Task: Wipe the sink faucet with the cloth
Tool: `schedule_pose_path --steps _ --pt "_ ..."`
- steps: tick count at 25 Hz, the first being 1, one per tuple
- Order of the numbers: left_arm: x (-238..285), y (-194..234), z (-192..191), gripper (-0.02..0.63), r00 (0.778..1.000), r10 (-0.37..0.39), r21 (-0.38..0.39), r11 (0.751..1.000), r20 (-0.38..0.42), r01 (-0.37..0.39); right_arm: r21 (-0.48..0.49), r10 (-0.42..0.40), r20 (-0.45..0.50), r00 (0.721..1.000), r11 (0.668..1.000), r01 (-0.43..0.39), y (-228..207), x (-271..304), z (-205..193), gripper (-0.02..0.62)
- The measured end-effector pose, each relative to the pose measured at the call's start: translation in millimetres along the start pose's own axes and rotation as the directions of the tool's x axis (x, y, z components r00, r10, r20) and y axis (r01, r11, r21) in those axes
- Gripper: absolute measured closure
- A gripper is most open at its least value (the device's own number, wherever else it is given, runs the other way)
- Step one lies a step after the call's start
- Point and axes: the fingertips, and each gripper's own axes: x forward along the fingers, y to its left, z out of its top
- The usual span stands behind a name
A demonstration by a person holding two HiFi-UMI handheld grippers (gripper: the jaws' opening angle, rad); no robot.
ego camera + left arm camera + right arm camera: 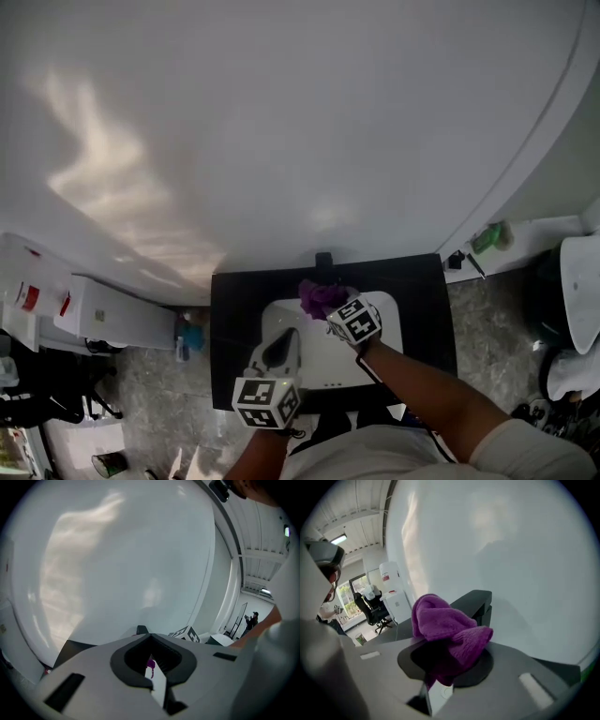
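Cloth [319,298]: purple, bunched into a lump, lying just in front of the faucet [323,260] and over the back rim of the sink [323,364]. In the right gripper view it rises as a rounded hump, with the black faucet spout showing behind and to its right. Contact between cloth and faucet: cannot tell, as the cloth covers the near side of the faucet.

Right gripper [335,313]: jaws clamped on the lower folds of the cloth. The bulk of the cloth spills up over the jaw tips toward the faucet. Its marker cube sits just in front of the faucet, to the person's right of the cloth.

Left gripper [280,347]: further out from the faucet, over the front-left part of the sink, well apart from the cloth. Jaws drawn together to a thin slit, with nothing between them. A speck of the purple cloth shows beyond them in the left gripper view.

The sink is a white basin set in a black desk [422,309], with the faucet at the middle of its back edge.

Behind the faucet is a plain white wall [281,122].

Left of the faucet, off the desk:
- a teal thing [192,334] low beside the desk edge
- a white cabinet [112,315] further out
- a black office chair [370,605] beyond that

Right of the faucet is a white ledge [539,232] with a green thing [489,236] on it.
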Motion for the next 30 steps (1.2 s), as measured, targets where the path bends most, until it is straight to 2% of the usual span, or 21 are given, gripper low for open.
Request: schedule_pose_path --steps 3,7,9,13,16,18,20,22,23,26,28,30 --pt "-3 5 -3 0.600 1.000 0.005 -0.008 1.000 -0.006 -0.005 -0.006 0.002 0.002 1.000 1.000 -0.002 8 0 -8 0.526" --pt "-5 14 -2 0.600 1.000 0.004 -0.023 1.000 -0.002 -0.004 -0.004 0.106 -0.071 0.992 0.994 -0.106 56 -17 -43 0.529" --pt "-4 15 0 0.599 1.000 0.000 -0.023 1.000 0.003 0.000 -0.001 0.124 -0.064 0.990 0.992 -0.124 65 -22 -44 0.528" --pt "1 12 8 0.600 1.000 -0.002 -0.001 1.000 0.019 0.002 0.027 0.033 -0.018 0.999 0.999 -0.032 19 -8 -7 0.527" --pt "0 7 9 0.600 1.000 -0.006 0.003 1.000 0.015 0.006 0.021 0.028 -0.036 0.999 0.999 -0.028 9 1 -3 0.524" --pt "2 5 8 0.599 1.000 -0.010 0.002 1.000 0.011 0.010 0.005 0.051 -0.045 0.998 0.999 -0.051 24 -6 -18 0.526" --pt "5 6 7 0.600 1.000 -0.014 -0.004 1.000 0.010 0.014 0.004 0.083 -0.091 0.992 0.997 -0.083 42 -15 -50 0.526" --pt "10 6 8 0.599 1.000 -0.018 -0.011 1.000 0.013 0.018 0.048 0.105 -0.137 0.985 0.994 -0.099 49 -26 -78 0.526" --pt "11 6 10 0.599 1.000 -0.022 -0.013 1.000 0.015 0.022 0.078 0.097 -0.124 0.988 0.993 -0.087 43 -35 -80 0.526" --pt "18 3 14 0.600 0.999 -0.031 -0.012 0.999 0.020 0.032 0.120 0.001 0.031 1.000 0.993 -0.005 -1 -70 -35 0.526" --pt "23 2 15 0.600 0.999 -0.033 -0.017 0.999 0.018 0.033 0.102 -0.063 0.143 0.988 0.994 0.048 -35 -88 16 0.526" --pt "27 0 14 0.600 0.999 -0.035 -0.022 0.999 0.010 0.035 0.073 -0.079 0.198 0.977 0.995 0.065 -57 -89 54 0.526"
